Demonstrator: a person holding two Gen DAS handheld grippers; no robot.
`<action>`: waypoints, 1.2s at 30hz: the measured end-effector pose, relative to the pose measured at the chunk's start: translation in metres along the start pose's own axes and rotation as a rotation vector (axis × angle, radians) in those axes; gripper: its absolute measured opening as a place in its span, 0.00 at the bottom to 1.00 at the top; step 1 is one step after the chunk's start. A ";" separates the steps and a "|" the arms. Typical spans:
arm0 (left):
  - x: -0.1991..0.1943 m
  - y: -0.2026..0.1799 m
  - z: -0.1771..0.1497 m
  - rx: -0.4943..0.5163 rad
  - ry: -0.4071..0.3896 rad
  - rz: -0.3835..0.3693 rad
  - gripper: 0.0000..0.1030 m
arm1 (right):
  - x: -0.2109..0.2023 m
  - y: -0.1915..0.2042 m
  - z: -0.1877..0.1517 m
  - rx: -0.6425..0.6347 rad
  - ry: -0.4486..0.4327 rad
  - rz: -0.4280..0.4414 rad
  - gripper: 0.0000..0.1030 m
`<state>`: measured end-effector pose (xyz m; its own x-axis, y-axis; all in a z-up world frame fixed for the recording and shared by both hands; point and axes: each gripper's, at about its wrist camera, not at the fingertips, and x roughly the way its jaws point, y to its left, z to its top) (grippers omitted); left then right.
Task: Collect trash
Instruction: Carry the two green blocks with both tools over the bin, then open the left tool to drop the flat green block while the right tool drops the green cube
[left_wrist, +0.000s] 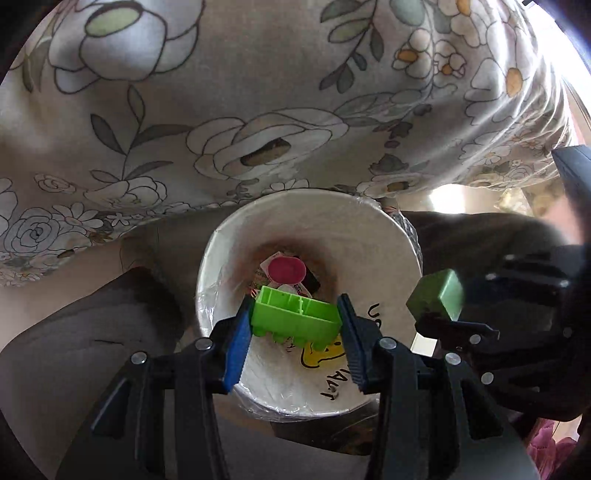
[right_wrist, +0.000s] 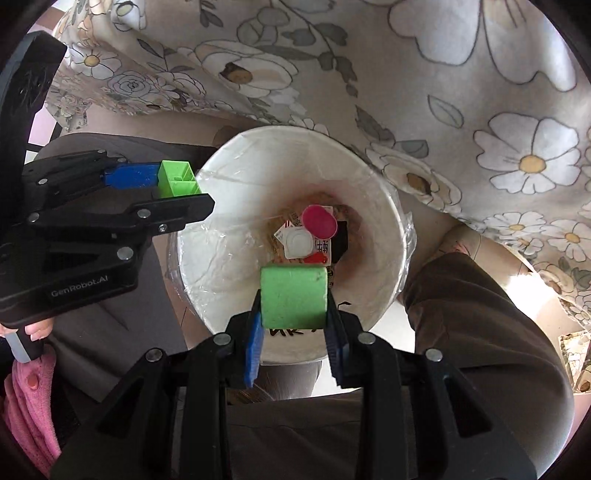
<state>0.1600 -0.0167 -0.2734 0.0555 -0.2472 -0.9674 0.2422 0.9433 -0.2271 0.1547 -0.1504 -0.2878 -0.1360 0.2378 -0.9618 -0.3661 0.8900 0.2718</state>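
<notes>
A white lined trash bin (left_wrist: 369, 236) (right_wrist: 380, 206) stands open below both grippers. Inside lie a pink cap (left_wrist: 286, 269) (right_wrist: 319, 221), a white lid (right_wrist: 297, 242) and printed wrappers. My left gripper (left_wrist: 295, 321) is shut on a bright green toy brick (left_wrist: 295, 314), held over the bin's mouth; it also shows in the right wrist view (right_wrist: 177, 179). My right gripper (right_wrist: 293, 314) is shut on a pale green foam block (right_wrist: 293, 295), held over the bin's near rim; the block also shows in the left wrist view (left_wrist: 441, 295).
A floral tablecloth (left_wrist: 258, 92) (right_wrist: 443, 92) hangs beside and behind the bin. The person's dark trousers (right_wrist: 480, 332) are close on both sides. A pink cloth (right_wrist: 26, 406) is at the lower left.
</notes>
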 end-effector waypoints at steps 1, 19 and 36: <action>0.005 0.000 0.001 -0.009 0.011 -0.004 0.46 | 0.006 -0.002 0.001 0.008 0.011 0.004 0.30; 0.086 0.006 0.012 -0.101 0.169 -0.005 0.46 | 0.105 -0.007 0.022 0.051 0.192 0.007 0.30; 0.128 0.019 0.016 -0.150 0.258 0.018 0.46 | 0.149 -0.016 0.027 0.100 0.264 0.019 0.30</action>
<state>0.1868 -0.0342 -0.4000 -0.1939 -0.1836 -0.9637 0.0969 0.9739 -0.2050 0.1654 -0.1187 -0.4362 -0.3817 0.1571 -0.9108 -0.2703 0.9234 0.2725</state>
